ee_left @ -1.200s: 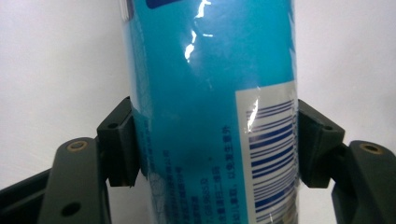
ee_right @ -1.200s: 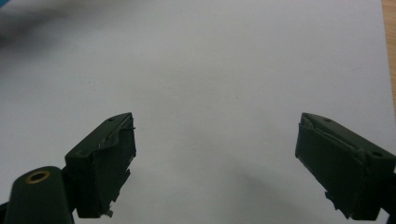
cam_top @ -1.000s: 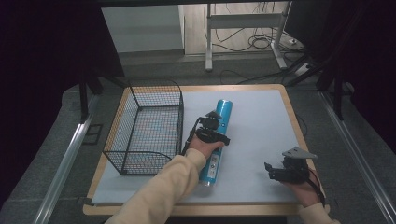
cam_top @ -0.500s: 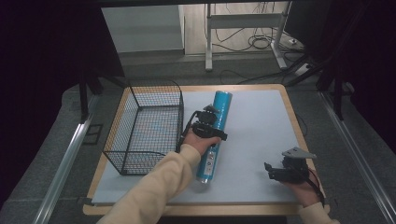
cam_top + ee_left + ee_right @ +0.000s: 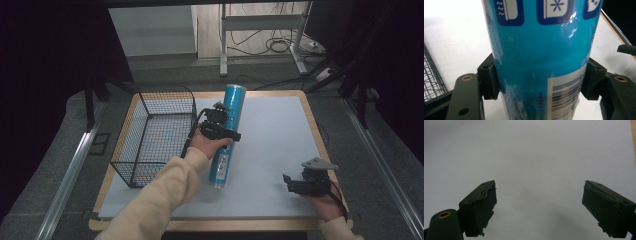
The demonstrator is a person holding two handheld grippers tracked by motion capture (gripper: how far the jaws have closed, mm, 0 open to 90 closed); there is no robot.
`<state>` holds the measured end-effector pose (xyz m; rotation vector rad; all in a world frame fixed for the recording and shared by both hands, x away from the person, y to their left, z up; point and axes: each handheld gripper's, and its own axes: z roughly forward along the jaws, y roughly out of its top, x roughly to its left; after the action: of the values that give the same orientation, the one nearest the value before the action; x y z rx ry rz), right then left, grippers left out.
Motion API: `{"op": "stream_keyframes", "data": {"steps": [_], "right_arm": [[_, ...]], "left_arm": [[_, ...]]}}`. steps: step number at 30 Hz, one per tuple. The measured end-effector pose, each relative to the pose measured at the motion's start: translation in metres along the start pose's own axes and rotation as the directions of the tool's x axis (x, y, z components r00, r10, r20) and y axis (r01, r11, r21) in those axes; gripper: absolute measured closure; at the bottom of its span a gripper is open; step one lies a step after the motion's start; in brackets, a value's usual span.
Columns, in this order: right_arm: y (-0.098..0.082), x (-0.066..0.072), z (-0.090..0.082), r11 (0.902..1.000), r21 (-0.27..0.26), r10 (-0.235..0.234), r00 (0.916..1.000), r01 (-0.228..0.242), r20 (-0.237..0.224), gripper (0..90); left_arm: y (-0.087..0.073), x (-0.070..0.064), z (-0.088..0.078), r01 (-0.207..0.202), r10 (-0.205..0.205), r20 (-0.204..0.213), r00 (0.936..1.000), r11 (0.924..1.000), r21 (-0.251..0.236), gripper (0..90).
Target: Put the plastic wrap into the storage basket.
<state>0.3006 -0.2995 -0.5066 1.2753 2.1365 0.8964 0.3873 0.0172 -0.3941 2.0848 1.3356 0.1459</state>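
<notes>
The left gripper (image 5: 223, 131) has its jaws clamped across the middle of the blue tube (image 5: 229, 134), which lies lengthwise on the white worktop (image 5: 280, 135) just beside the wire basket (image 5: 155, 135); its far end appears raised, though the high view leaves this uncertain. Keep the grip square and firm, lift the tube level, clear the basket rim before lowering. The right gripper (image 5: 295, 183) rests well apart, jaws wide and empty.
</notes>
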Motion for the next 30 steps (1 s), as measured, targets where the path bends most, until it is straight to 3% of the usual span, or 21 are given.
{"op": "stream_keyframes", "data": {"steps": [30], "right_arm": [[0.0,-0.003,0.001,1.0,0.006,-0.003,1.0,0.003,0.0,12.3]], "left_arm": [[0.029,0.013,-0.026,-0.039,0.037,-0.044,0.9983,0.9988,-0.03,31.7]]}}
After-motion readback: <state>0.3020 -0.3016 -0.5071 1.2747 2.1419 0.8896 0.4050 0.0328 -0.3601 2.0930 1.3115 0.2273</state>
